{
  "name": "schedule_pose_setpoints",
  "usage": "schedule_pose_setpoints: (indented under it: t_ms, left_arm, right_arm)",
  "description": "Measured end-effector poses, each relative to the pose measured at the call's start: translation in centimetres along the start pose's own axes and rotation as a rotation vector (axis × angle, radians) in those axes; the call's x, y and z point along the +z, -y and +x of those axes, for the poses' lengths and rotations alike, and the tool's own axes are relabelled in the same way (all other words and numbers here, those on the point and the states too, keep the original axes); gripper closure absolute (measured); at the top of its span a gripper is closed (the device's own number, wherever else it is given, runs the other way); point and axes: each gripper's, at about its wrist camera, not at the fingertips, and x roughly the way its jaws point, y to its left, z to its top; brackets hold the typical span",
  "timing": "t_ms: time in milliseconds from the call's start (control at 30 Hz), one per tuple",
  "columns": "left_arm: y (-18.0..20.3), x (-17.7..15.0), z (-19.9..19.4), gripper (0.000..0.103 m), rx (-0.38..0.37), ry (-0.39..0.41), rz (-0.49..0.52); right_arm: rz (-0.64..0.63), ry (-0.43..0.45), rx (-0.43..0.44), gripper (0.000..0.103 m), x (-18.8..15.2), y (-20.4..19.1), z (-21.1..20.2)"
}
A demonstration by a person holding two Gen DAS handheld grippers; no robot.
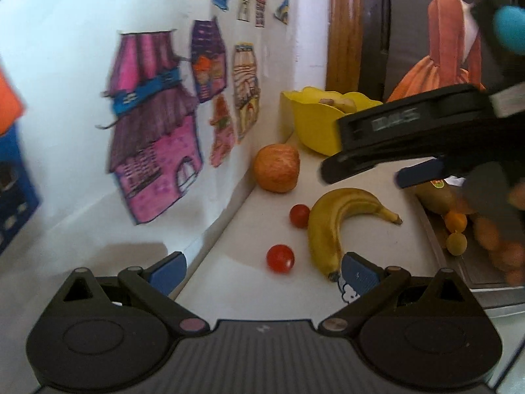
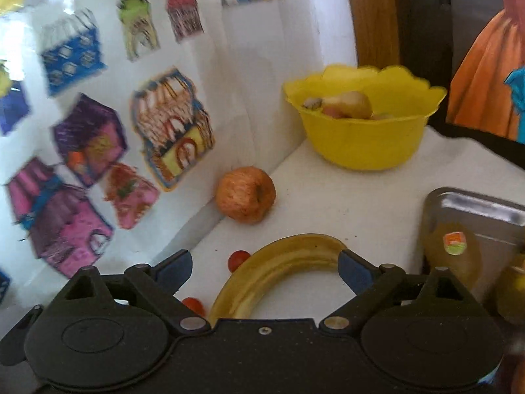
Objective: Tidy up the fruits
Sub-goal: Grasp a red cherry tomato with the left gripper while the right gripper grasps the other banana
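Blue fingertips of the left gripper stand wide apart with nothing between them, low over the table's near end. Just ahead lie a cherry tomato, a second tomato and the banana, whose lower tip sits just beside the right-hand fingertip. Apple rests against the wall at the table's left edge; yellow bowl sits in the far left corner.

Left view only: right gripper reaching in from the right above the banana; its jaw gap is not readable there.

Right view: right gripper spread wide, straddling the banana's arch without contact. Bowl contents visible: pale fruit pieces. Metal tray at the right edge holds a stickered kiwi. Bare tabletop lies between apple, bowl and tray.
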Motion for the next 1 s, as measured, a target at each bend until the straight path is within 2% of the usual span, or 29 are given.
schedule_pose_setpoints:
  t_ms: [100, 233, 467, 633, 767, 900, 1000]
  left_arm:
    - [0.1, 0.1, 0.8, 0.003, -0.003, -0.002, 0.012]
    - [0.1, 0.1, 1.6, 0.011, -0.010, -0.006, 0.006]
    - [0.1, -0.1, 2.5, 0.025, -0.015, -0.024, -0.001]
    - [0.1, 0.0, 3.1, 0.034, -0.016, -0.035, 0.007]
    - [-0.2, 0.1, 4.1, 0.045, -0.031, -0.061, -0.002]
    - [-0.3, -0.1, 4.5, 0.048, -0.044, -0.073, -0.008]
    - [-0.2, 0.0, 4.8, 0.055, -0.039, -0.072, 0.005]
  right_arm:
    - [0.014, -0.037, 0.001, 0.012, 0.3, 0.5, 2.1]
    - [0.067, -0.064, 0.002, 0.017, 0.5, 1.5, 4.1]
    - [0.073, -0.029, -0.019, 0.019, 0.4, 1.3, 5.0]
    - [0.086, -0.028, -0.039, 0.027, -0.4, 1.6, 4.6]
    - [0.084, -0.034, -0.054, 0.027, -0.6, 1.6, 4.8]
    - [0.095, -0.019, -0.073, 0.027, -0.2, 1.1, 5.5]
    - [0.078, -0.003, -0.090, 0.028, -0.4, 0.6, 5.7]
